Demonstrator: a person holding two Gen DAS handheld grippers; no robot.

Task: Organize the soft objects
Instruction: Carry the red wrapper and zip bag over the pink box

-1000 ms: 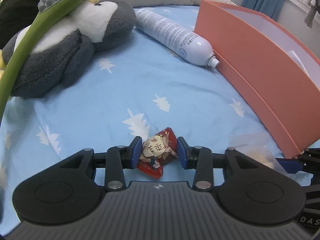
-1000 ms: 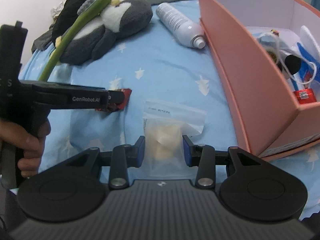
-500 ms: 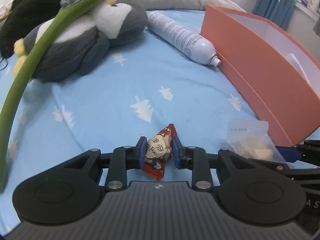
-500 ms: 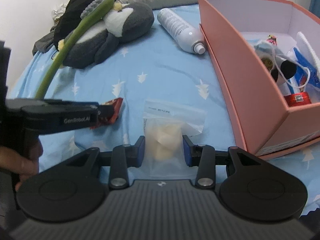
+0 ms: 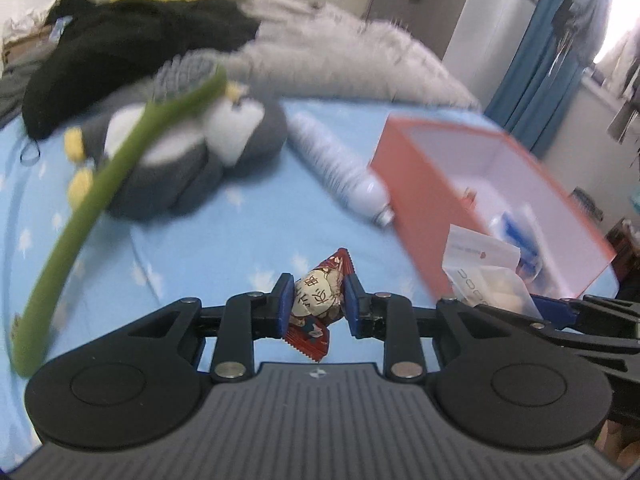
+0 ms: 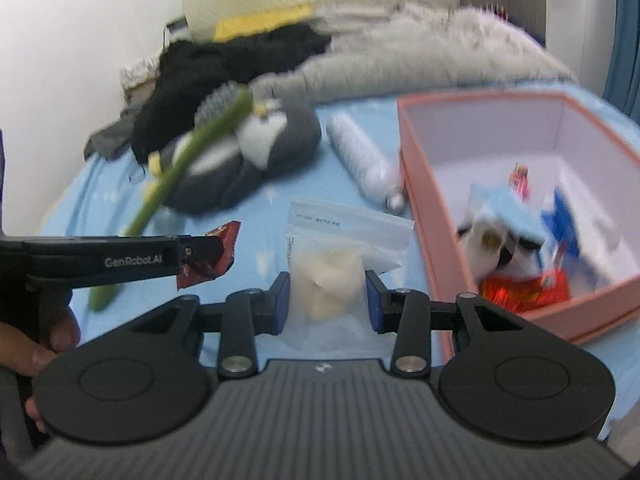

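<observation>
My left claw (image 5: 315, 303) pinched the red candy wrapper (image 5: 318, 300); my right claw (image 6: 327, 298) clamped the clear bag (image 6: 328, 280), both lifted clear of the blue bedsheet (image 5: 192, 240) beside the pink box (image 6: 424, 216).

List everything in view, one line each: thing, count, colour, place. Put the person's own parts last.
Bed sheet: 1, light blue with white trees, under everything.
Box: 1, salmon outside and white inside, at the right, open, holding mixed small items.
Spray can: 1, white, lying left of the box.
Penguin plush: 1, grey and white, far left.
Massage stick: 1, green with a grey head, lying over the plush.
Clothes: black pile, behind the plush.
Blanket: 1, grey, far end.
Snack packet: 1, red, in the left tongs.
Clear bag: 1, pale contents, in the right tongs.
Hand: 1, on the left tongs' grip.
</observation>
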